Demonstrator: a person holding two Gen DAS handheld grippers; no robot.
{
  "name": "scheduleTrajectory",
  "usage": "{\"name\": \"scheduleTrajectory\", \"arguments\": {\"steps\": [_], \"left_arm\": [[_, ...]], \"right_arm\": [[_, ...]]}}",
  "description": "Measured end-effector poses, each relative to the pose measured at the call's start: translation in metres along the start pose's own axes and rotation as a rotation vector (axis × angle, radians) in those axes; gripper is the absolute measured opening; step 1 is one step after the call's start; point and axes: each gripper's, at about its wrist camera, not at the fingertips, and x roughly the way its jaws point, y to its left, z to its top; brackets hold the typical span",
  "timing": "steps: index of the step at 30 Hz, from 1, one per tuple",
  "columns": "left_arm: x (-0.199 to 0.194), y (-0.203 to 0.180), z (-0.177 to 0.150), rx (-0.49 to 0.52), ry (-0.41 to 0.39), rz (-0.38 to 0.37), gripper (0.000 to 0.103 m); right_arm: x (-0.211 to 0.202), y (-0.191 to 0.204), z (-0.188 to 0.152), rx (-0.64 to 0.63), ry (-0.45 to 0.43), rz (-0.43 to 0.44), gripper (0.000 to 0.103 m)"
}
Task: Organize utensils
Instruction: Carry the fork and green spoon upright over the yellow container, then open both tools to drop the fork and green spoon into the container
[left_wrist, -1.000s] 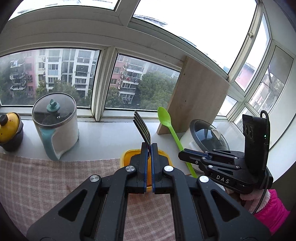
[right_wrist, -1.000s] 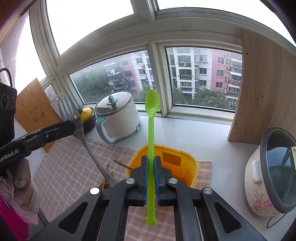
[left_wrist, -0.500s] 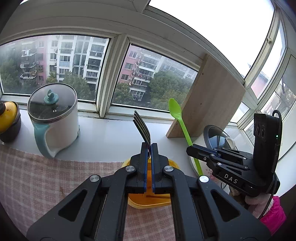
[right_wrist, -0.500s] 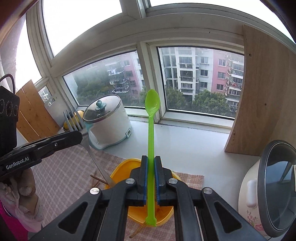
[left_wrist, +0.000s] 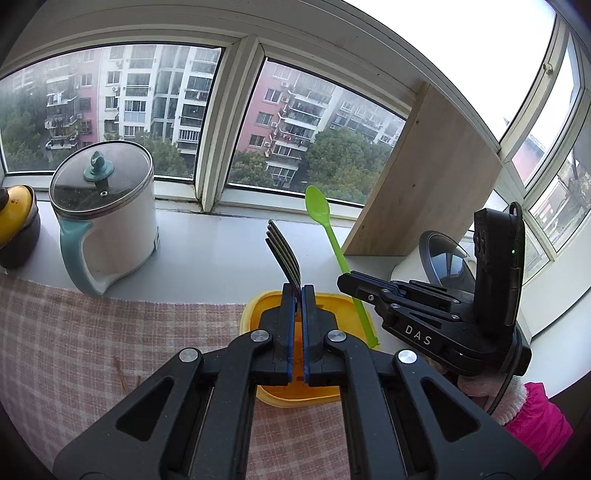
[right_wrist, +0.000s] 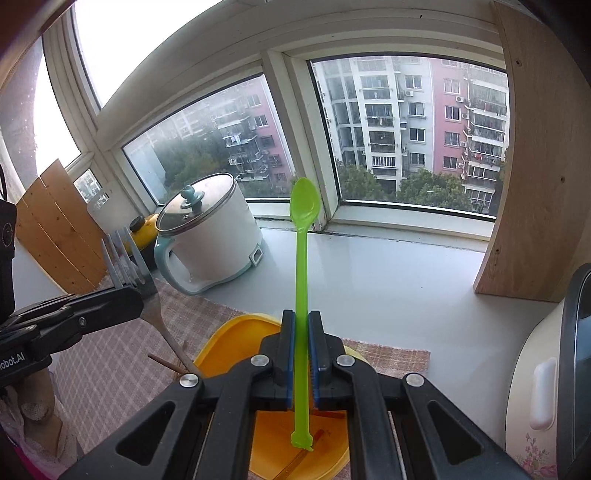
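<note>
Both grippers have descended toward the yellow container (right_wrist: 236, 343). Left gripper (left_wrist: 297, 291) pinches one metal fork (left_wrist: 284, 254), tines up; right gripper (right_wrist: 301, 321) pinches one green spoon (right_wrist: 303, 236), bowl up, handle end inside the container. One white pot (left_wrist: 110, 218) stands on the sill behind.

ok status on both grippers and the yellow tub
Left gripper shut on fork. Right gripper shut on green spoon. Both over yellow tub. Nothing in the way.
</note>
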Motion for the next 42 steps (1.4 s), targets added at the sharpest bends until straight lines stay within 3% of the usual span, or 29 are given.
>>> {"name": "scheduleTrajectory", "arguments": {"steps": [11,28,30,32,33,42], "left_arm": [[0.007,-0.002,-0.009,0.002,0.029,0.014,0.0],[0.008,-0.004,-0.017,-0.006,0.057,0.003,0.0],[0.009,-0.004,-0.019,-0.008,0.066,-0.003,0.0],[0.009,-0.005,-0.019,-0.01,0.075,-0.01,0.0],[0.009,-0.005,-0.02,-0.008,0.078,-0.011,0.0],[-0.007,-0.008,-0.023,-0.002,0.052,0.001,0.0]], "right_arm": [[0.02,-0.014,-0.018,0.024,0.033,0.032,0.004],[0.019,-0.016,-0.04,0.019,0.055,0.032,0.005],[0.018,-0.014,-0.041,0.015,0.06,0.033,0.008],[0.015,-0.013,-0.041,0.012,0.056,0.033,0.024],[0.013,-0.012,-0.042,0.01,0.052,0.028,0.026],[-0.006,-0.013,-0.046,0.021,0.029,0.013,0.028]]}}
